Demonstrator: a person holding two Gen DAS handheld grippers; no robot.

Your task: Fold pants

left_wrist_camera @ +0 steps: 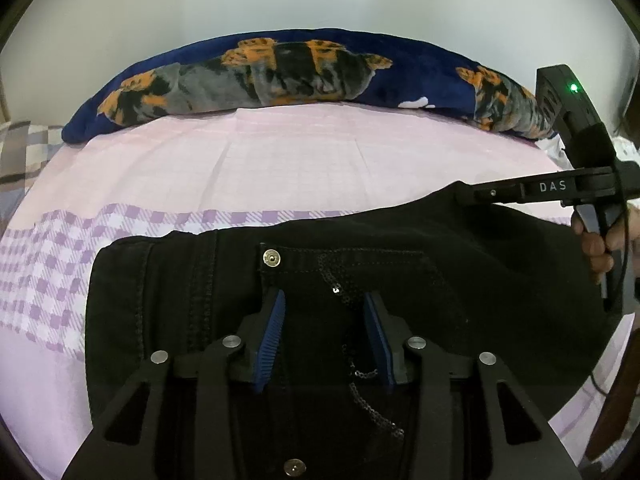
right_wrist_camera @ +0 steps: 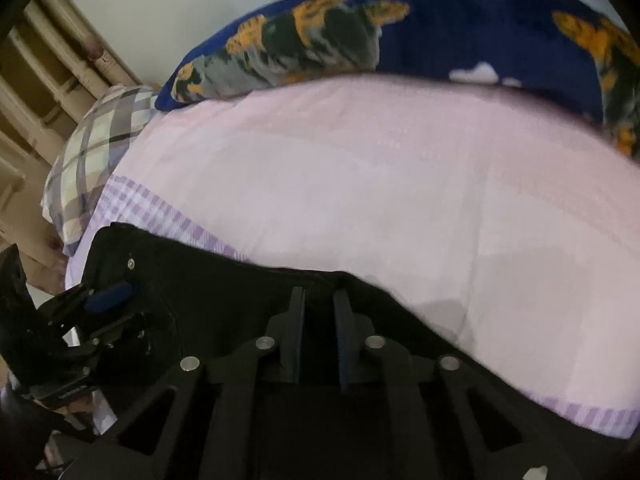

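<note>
On the bed, over a pink sheet (left_wrist_camera: pixel 304 160) with a band of purple check, black pants (left_wrist_camera: pixel 400 264) are lying with the waist end toward the cameras; a metal snap button (left_wrist_camera: pixel 271 258) and a line of sequin trim (left_wrist_camera: pixel 336 280) are showing on the upper face, and a stitched side seam is running down the left part. The left claw (left_wrist_camera: pixel 325 320) is hovering low over the pants just below the button, its blue-padded fingers (left_wrist_camera: pixel 274 332) standing fairly wide apart with only dark cloth showing between them; whether they are touching the cloth cannot be told. The right claw (right_wrist_camera: pixel 320 320) is sitting at the far edge of the pants, its fingers drawn narrow with a small gap between them, and the cloth edge is rising up around the tips; whether cloth is actually being pinched cannot be told. In the left wrist view the right claw (left_wrist_camera: pixel 466 196) is reaching in from the right side, its tip resting at the raised upper right corner of the pants. A navy blanket (left_wrist_camera: pixel 280 68) with an orange, grey and black animal print is lying bunched along the far side of the bed against a pale wall. A plaid pillow (right_wrist_camera: pixel 92 160) is sitting at the bed's left end, beside a cream slatted frame (right_wrist_camera: pixel 48 80).
</note>
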